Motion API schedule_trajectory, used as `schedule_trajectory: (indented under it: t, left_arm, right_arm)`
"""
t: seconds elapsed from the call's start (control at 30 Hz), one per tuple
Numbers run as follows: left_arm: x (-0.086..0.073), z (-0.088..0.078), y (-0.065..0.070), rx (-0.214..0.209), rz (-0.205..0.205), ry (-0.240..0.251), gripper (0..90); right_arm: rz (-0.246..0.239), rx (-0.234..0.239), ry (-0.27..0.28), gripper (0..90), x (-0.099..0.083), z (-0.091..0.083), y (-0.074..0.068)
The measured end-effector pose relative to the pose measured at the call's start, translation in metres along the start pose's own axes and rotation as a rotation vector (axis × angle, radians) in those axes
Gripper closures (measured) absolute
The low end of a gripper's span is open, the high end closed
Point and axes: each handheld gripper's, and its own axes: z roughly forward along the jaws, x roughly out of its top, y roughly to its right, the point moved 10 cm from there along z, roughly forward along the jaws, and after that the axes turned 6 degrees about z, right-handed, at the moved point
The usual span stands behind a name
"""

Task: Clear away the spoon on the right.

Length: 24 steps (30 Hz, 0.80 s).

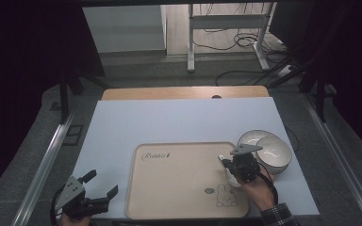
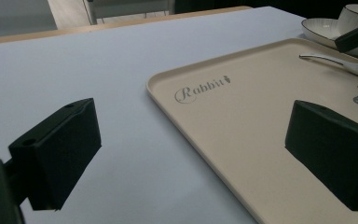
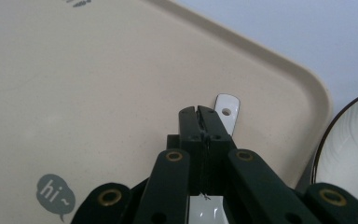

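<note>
A smooth, pale blue-grey bench (image 1: 179,120) carries a flat, beige, rounded-rectangle plastic tray (image 1: 179,181) with a low raised rim. Grey script lettering (image 2: 201,88) is printed near its far left corner, and a line-drawn rabbit (image 1: 226,195) with a small grey "hi~" speech bubble (image 3: 56,196) sits near its front right corner.

The right tool (image 3: 204,116), black with brass-coloured rivets, is held by a hand (image 1: 257,190) in a plaid sleeve over the tray's right edge. Its jaws are pressed together on the handle of a glossy white ceramic spoon (image 3: 227,108); the handle end, pierced by a small hole, pokes out beyond the jaw tips. The spoon lies over the tray's right side.

Just right of the tray, touching the bench, are 2 white ceramic dishes with thin dark rims (image 1: 266,148), one resting in the other.

The left tool (image 1: 99,190) is at the bench's front left corner, beside the tray, its 2 blocky matte black jaws spread wide with nothing between them.

Beyond the bench are a wooden strip, grey floor, metal frame legs and loose cables (image 1: 238,42).
</note>
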Motion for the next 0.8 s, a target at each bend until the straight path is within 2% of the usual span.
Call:
schedule_trajectory:
  t: [0.17, 0.57, 0.8]
  left_arm:
    - [0.000, 0.000, 0.000, -0.001, -0.003, 0.001, 3.3]
    - [0.000, 0.000, 0.000, -0.004, 0.000, -0.001, 3.3]
    - [0.000, 0.000, 0.000, -0.004, 0.000, 0.000, 3.3]
  right_arm:
    - [-0.051, 0.002, -0.018, 89.0, -0.005, 0.004, -0.006]
    - [-0.043, 0.011, -0.055, 89.1, -0.013, 0.012, -0.005]
    - [-0.042, -0.009, -0.063, 89.5, -0.014, 0.014, 0.001]
